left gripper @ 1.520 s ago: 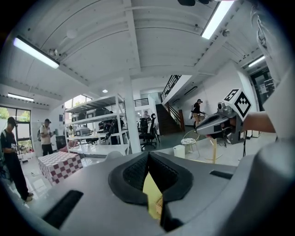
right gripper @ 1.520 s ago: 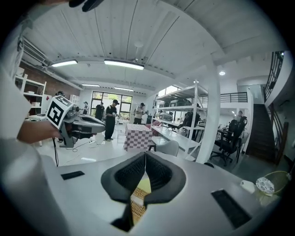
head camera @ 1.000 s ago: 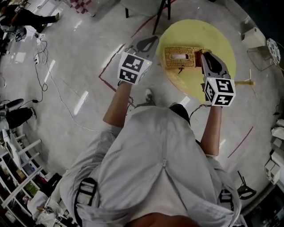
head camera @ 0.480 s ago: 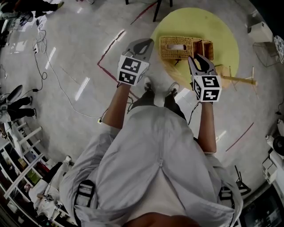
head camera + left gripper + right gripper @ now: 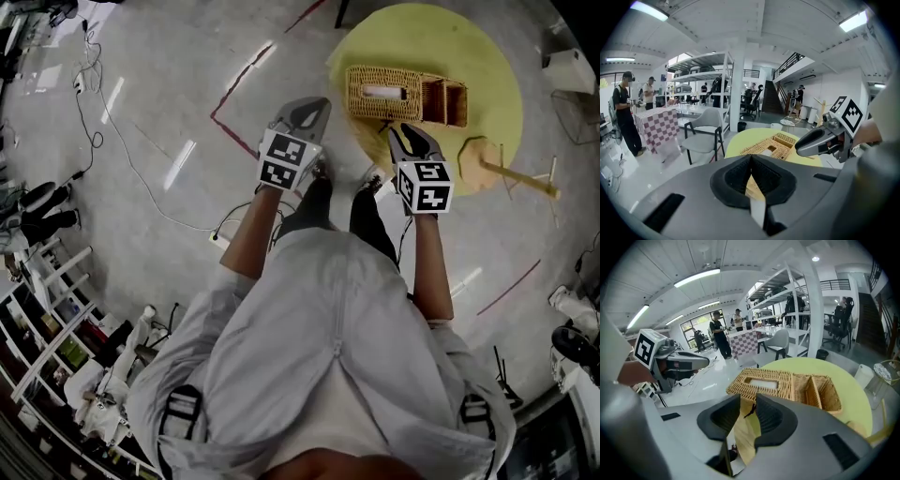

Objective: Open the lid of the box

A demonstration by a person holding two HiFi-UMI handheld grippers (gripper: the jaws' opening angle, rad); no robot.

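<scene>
**Right gripper lets go and backs off; lid still looks flat**

Head view: A second ago my right gripper (image 5: 414, 133) was up against the right end of the box (image 5: 405, 97). Now it hangs back at the near edge of the yellow table (image 5: 497, 66), apart from the box. The left gripper (image 5: 319, 105) has drifted back with it and sits over the floor (image 5: 169, 112), off the table's left side. The box stands near the middle of the table. Its lid (image 5: 364, 101), the part with the slot, lies level with the wicker walls.

Left gripper view: The left jaws meet at their tips with nothing caught between them. The box (image 5: 774, 144) lies well ahead on the table, and the right gripper (image 5: 813, 140) crosses in from the right.

Right gripper view: The right jaws have swung wide over the last second and now stand apart. Only the table top and the floor show through the gap. The box (image 5: 787, 383) sits just beyond the tips, untouched, and I can see no gap under the lid (image 5: 761, 380).

I judge that whatever hold I had has been released without the lid coming up. The opening is still to do, and it needs a fresh approach to the lid's edge.
</scene>
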